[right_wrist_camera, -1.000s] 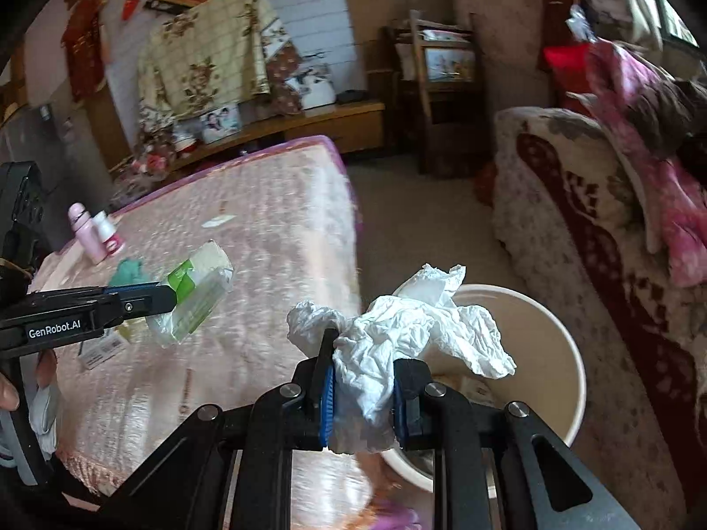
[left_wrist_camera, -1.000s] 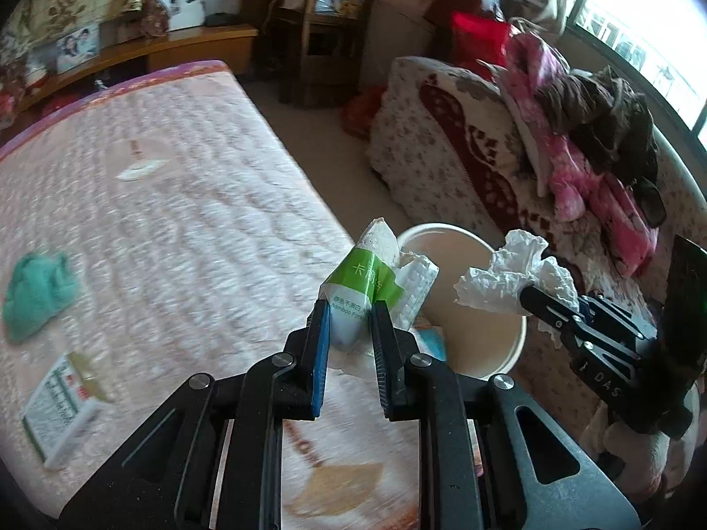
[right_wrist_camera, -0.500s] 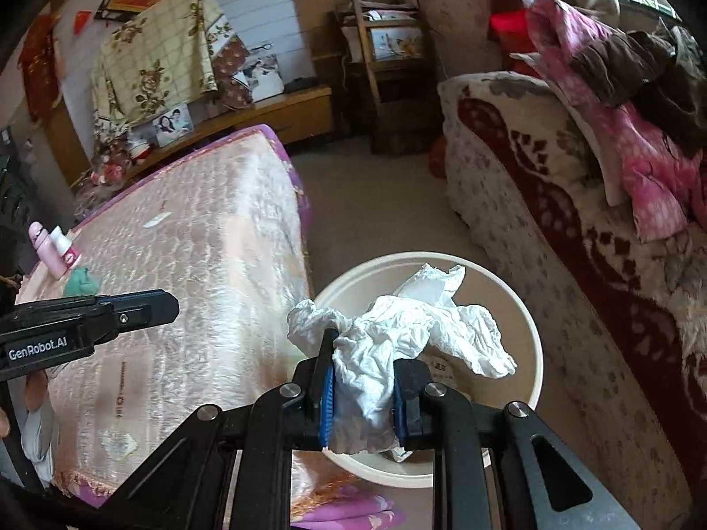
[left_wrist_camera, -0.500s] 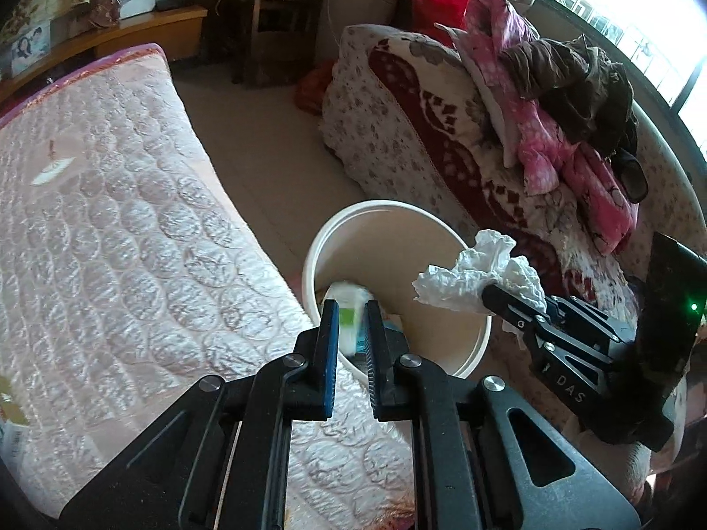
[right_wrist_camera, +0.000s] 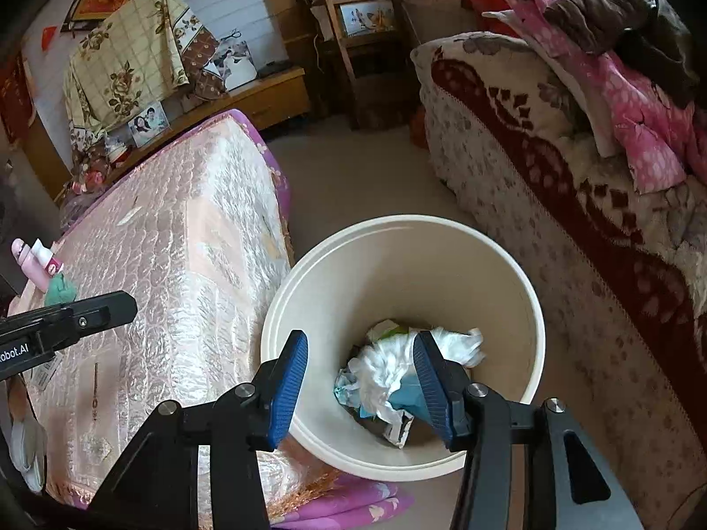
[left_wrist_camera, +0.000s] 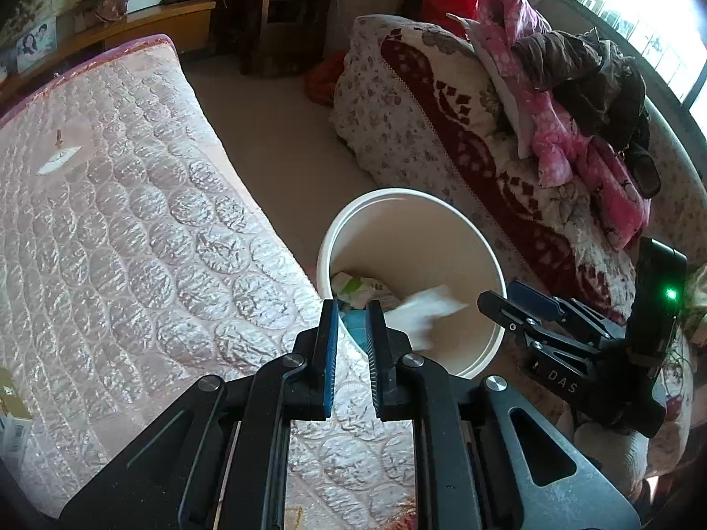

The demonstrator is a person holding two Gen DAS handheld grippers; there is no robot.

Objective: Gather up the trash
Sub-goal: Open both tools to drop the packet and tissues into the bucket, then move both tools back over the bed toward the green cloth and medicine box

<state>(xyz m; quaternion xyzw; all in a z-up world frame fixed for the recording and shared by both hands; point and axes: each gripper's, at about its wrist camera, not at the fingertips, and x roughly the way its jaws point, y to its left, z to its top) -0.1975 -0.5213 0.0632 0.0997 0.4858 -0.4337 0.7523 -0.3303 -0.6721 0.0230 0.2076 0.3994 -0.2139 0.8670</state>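
— Where do we have the right gripper [right_wrist_camera: 360,353]?

— Over the cream bin [right_wrist_camera: 526,291], jaws just opening and spread apart, nothing pinched. The white crumpled tissue [right_wrist_camera: 389,366] lies in the bin on the other rubbish, blurred in the left view.

— And our left gripper [left_wrist_camera: 352,309]?

— Above the mattress [left_wrist_camera: 132,229] edge at the bin's rim, jaws nearly together and empty. The green-and-white packet [left_wrist_camera: 358,285] sits inside the bin.
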